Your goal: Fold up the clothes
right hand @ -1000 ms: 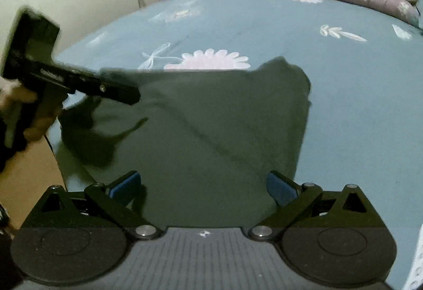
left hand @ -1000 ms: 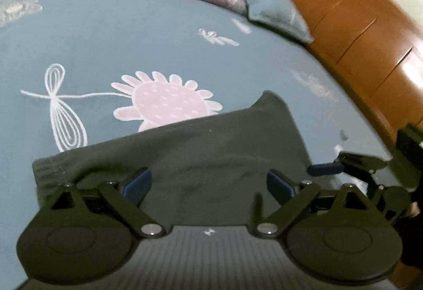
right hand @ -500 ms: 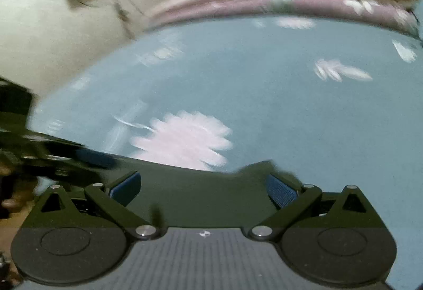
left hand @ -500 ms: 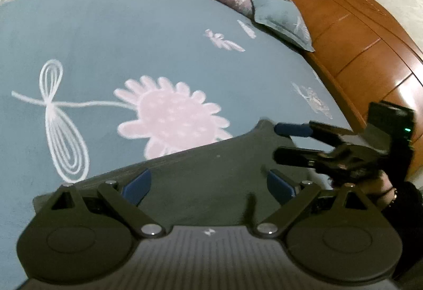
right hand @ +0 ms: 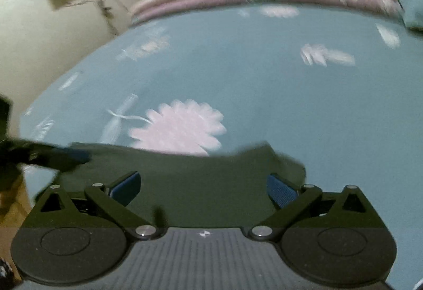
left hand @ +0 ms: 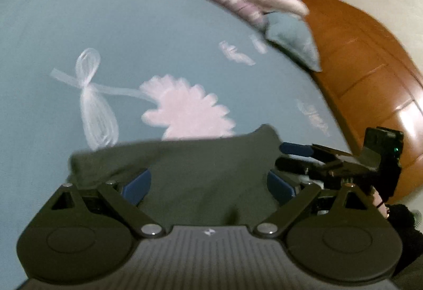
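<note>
A dark green garment [left hand: 201, 173] is seen spread flat on the teal flowered bedsheet [left hand: 158, 33], its far edge overlapping a pink flower print. It lies directly ahead of the left gripper [left hand: 208, 184] and right gripper [right hand: 203, 187], beneath both, whose 2 blue-padded fingers are spread wide, gripping nothing

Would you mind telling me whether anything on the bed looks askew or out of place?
Nothing is spilled or damaged. The dark green garment lies unevenly on the bed sheet, its far right corner peaking higher than the rest of that edge. Both views are blurred.
</note>
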{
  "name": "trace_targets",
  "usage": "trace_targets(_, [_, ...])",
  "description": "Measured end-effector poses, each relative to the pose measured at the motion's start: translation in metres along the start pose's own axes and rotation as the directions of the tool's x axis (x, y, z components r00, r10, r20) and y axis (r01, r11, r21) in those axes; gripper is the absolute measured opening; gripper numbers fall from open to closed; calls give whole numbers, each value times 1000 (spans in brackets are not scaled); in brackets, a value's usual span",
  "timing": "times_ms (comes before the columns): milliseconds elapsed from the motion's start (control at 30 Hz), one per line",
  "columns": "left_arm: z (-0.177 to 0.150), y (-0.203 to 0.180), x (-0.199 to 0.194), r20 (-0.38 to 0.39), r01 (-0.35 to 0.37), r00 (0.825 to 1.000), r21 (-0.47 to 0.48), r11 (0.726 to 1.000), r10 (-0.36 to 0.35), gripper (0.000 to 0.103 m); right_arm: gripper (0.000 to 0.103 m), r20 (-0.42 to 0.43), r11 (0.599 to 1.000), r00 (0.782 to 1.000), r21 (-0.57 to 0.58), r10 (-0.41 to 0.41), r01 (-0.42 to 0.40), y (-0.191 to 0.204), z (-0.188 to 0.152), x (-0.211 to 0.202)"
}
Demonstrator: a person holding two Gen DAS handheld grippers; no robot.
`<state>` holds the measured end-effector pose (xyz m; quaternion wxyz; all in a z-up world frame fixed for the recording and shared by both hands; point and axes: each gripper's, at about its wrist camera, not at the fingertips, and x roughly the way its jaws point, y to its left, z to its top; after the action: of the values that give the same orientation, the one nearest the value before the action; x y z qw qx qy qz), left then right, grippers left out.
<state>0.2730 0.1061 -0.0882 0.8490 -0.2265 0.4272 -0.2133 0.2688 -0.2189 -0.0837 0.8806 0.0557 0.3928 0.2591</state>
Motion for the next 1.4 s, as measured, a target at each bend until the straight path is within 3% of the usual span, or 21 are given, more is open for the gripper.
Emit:
trace_targets(133, [9, -7, -13, 26, -35, 999, -4, 999, 36, 94, 103, -13, 999, 1000, 40, -14, 14, -11, -2, 1])
trace_targets(267, [11, -23, -33, 37, -57, 998, 44, 997, 55, 94, 103, -23, 1000, 1000, -14, 13, -13, 10, 0, -22])
trace_targets(467, [-23, -19, -28, -48, -81, 996, -26, 996, 80, 94, 103, -115, 998, 991, 16, 65, -64, 16, -23, -31])
trace_targets(600, [-32, -19, -33, -31, -64, 998, -79, 995, 61, 94, 103, -171, 996, 983, 61, 68, -59, 5, -43, -27])
trace_targets(800, [-31, -46, -38, -38, -60, 997, -11, 998, 59, 94, 103, -117, 995, 989, 46, 90, -85, 12, -35, -49])
trace_targets(967, [-48, -41, -17, -123, -118, 986, -51, 992, 111, 94, 103, -144, 996, 986, 30, 89, -85, 11, -41, -49])
trace_targets(1167, [-19, -79, -10, -15, -34, 999, 45, 998, 34, 94, 103, -150, 997, 987, -37, 61, -67, 7, -47, -61])
trace_targets(1333, [1, -97, 31, 30, -27, 999, 61, 998, 25, 94, 103, -104, 997, 993, -50, 58, -63, -3, -46, -78])
trace_targets(1400, [1, -97, 45, 15, -42, 999, 50, 998, 41, 94, 103, -89, 997, 995, -56, 49, -54, -7, -46, -85])
